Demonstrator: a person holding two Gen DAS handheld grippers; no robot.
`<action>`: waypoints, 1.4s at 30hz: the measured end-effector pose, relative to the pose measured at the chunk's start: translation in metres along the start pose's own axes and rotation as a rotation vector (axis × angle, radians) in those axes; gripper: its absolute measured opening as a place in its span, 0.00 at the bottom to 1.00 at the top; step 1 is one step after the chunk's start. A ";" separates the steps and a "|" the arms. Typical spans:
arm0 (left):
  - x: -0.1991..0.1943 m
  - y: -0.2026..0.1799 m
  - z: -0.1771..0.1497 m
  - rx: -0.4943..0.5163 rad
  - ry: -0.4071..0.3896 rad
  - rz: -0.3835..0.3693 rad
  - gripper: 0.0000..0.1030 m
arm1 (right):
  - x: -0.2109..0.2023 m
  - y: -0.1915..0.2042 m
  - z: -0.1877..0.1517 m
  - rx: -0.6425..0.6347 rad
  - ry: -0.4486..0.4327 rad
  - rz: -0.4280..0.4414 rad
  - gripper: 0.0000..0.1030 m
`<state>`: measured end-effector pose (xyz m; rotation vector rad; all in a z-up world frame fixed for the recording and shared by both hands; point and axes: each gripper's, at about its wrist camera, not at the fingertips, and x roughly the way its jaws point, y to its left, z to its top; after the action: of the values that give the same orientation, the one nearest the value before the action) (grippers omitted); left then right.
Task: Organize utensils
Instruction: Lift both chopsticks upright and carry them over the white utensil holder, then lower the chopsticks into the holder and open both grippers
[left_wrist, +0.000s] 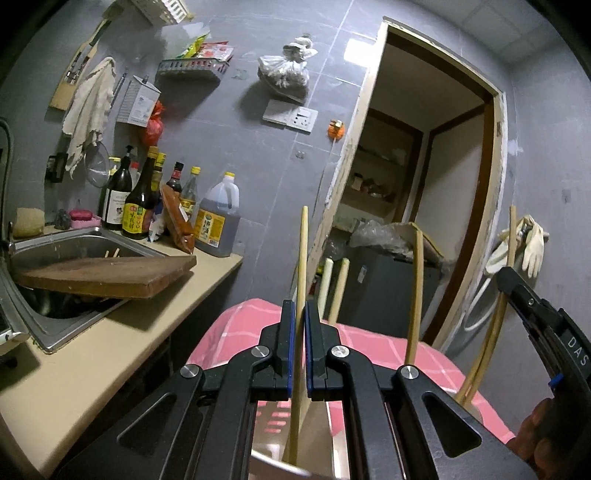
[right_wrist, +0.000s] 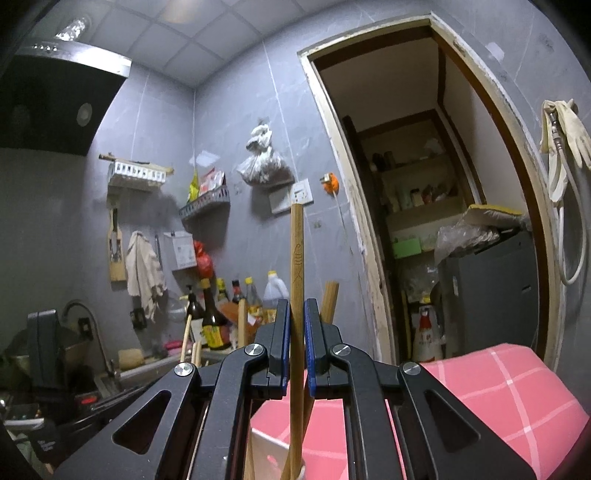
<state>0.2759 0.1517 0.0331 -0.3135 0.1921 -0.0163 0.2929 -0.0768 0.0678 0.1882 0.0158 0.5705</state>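
Between each claw's pads, an upright chopstick, left claw and right claw.

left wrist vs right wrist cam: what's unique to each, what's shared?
Left wrist only: brown wooden cutting board lying over the steel sink, and the right gripper at the frame edge.
Right wrist only: black range hood and white ceiling tiles.
Shared: each gripper, left gripper included, is shut on an upright wooden chopstick; pink checked cloth, dark sauce bottles, open doorway.

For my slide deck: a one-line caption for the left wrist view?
Left gripper shut on an upright chopstick above a pink checked cloth, beside a kitchen sink.
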 end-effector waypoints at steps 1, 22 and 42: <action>0.000 -0.001 -0.001 0.002 0.006 -0.002 0.03 | -0.001 0.000 -0.001 0.000 0.007 0.000 0.06; -0.017 -0.008 -0.001 0.016 0.051 -0.026 0.13 | -0.019 0.001 -0.006 -0.032 0.090 -0.020 0.25; -0.057 -0.068 0.007 0.068 -0.029 -0.099 0.84 | -0.092 -0.034 0.029 -0.079 -0.014 -0.138 0.85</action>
<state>0.2220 0.0918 0.0709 -0.2550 0.1467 -0.1160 0.2352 -0.1594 0.0863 0.1128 -0.0071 0.4316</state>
